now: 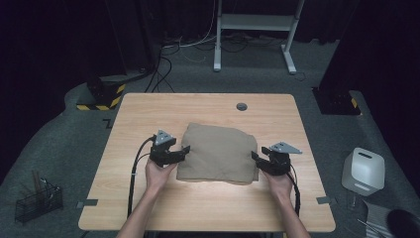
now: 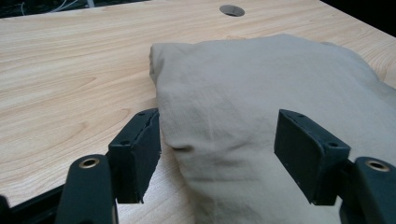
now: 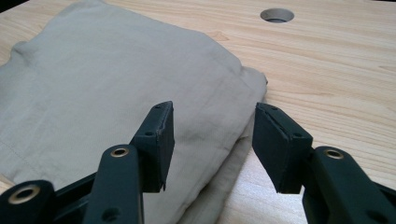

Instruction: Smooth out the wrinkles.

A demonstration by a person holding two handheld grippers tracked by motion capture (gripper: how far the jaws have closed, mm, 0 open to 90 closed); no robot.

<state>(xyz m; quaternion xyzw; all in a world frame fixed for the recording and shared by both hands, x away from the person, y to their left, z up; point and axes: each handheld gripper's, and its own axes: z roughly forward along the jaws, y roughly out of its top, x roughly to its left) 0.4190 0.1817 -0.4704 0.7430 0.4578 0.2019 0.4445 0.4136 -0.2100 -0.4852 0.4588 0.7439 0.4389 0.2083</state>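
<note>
Both tongs stand open and hold nothing: left tongs (image 1: pixel 184 148) straddle the left edge of a folded beige cloth (image 1: pixel 218 151) lying mid-desk (image 1: pixel 148 106); right tongs (image 1: pixel 255 156) sit at its right edge. Closing now might pinch only the top layers, apparently several, so the fold could sag or slide apart.

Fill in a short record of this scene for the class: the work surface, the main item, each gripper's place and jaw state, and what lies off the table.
surface: light wooden table with a round hole near its far edge
main item: folded beige cloth, lying flat at the table's middle
left gripper: at the cloth's left edge, jaws open, cloth edge between them, not pinched
right gripper: at the cloth's right edge, jaws open
off the table: white container on the floor at right, wire basket at left
</note>
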